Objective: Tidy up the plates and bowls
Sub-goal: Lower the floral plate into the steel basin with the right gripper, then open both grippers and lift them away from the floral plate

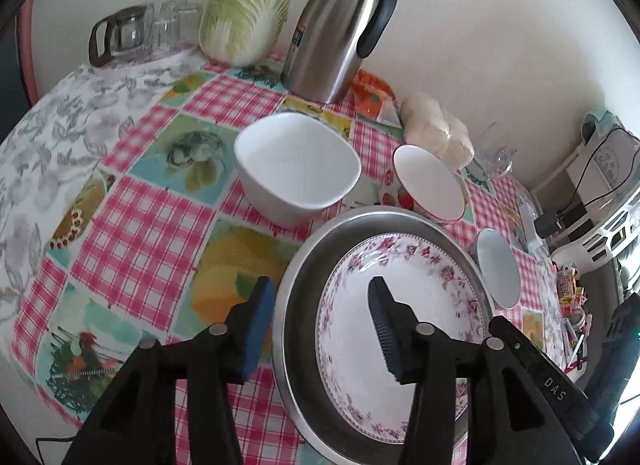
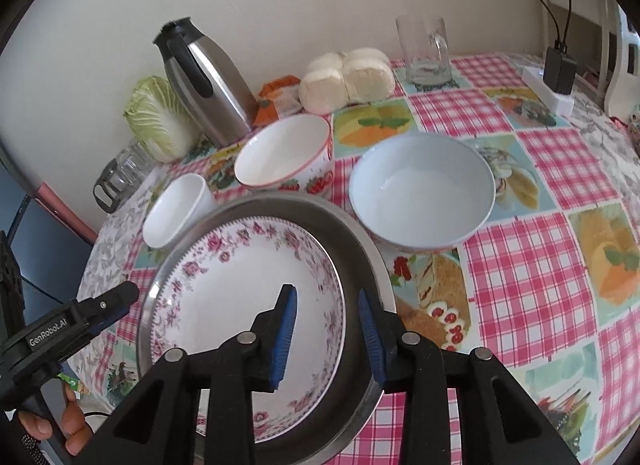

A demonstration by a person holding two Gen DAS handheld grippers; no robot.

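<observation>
- My left gripper (image 1: 322,321) has its jaws apart. One blue pad is over the tablecloth, the other is over the flowered plate (image 1: 404,329). The rim of the metal pan (image 1: 296,297) runs between them, but my pads do not press on it.
- My right gripper (image 2: 330,335) has its jaws apart too, not as wide. One pad is over the flowered plate (image 2: 240,305), the other is by the far side of the metal pan (image 2: 360,249). The plate's edge and the pan's wall are between them. I hold nothing.
- The flowered plate lies inside the metal pan. The pan sits on the checked tablecloth (image 2: 520,285), right below me.
- The square white bowl (image 1: 296,169) stands just behind the pan, on the left. It is upright and has nothing in it.
- The strawberry bowl (image 2: 286,155) stands behind the pan, in the middle.
- The pale blue bowl (image 2: 422,191) stands just beside the pan, on the right. From my right camera I cannot tell if they touch.
- Far back by the wall are a steel jug (image 1: 340,25), a cabbage (image 1: 244,9) and some white buns (image 2: 346,79).
- A glass mug (image 2: 426,51) stands beside the buns.
- From my right camera I see a person's hand (image 2: 60,421) holding the left gripper's handle.
</observation>
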